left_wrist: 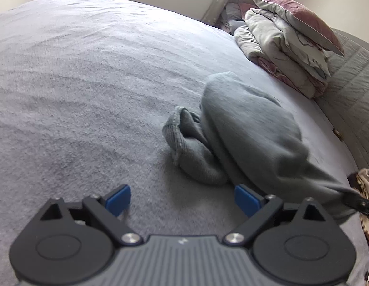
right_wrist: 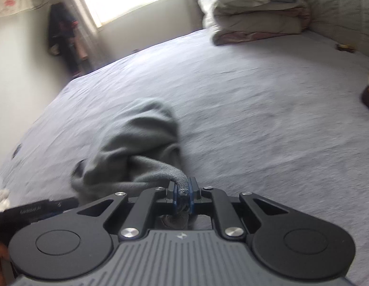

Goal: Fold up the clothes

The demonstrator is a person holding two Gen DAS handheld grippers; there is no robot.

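Grey sweatshirt [left_wrist: 246,128] is lying bunched near the right-hand side of a wide bed, one part of it being drawn up taut off the pale grey bedspread [left_wrist: 89,83] by the right gripper [right_wrist: 183,190], whose blue pads are pinched together on a twisted fold of the fabric. The left gripper [left_wrist: 182,201] is hovering low over the cover just beside the heap, its jaws standing wide apart with nothing between them; a ribbed cuff or hem [left_wrist: 175,135] is sitting a little ahead of it. The work appears to be at its opening stage, the garment being picked up for spreading rather than folded. The next move probably calls for the free claw to be closing on a second edge, perhaps that ribbed band, so the cloth can be pulled flat between both hands. A stack of folded bedding and pillows [left_wrist: 286,45] is occupying the far corner by the padded headboard [left_wrist: 351,83], well apart from the work. A patterned brown item [left_wrist: 365,186] is lying at the bed's right edge, near the raised fabric; motion blur is hiding what it is.
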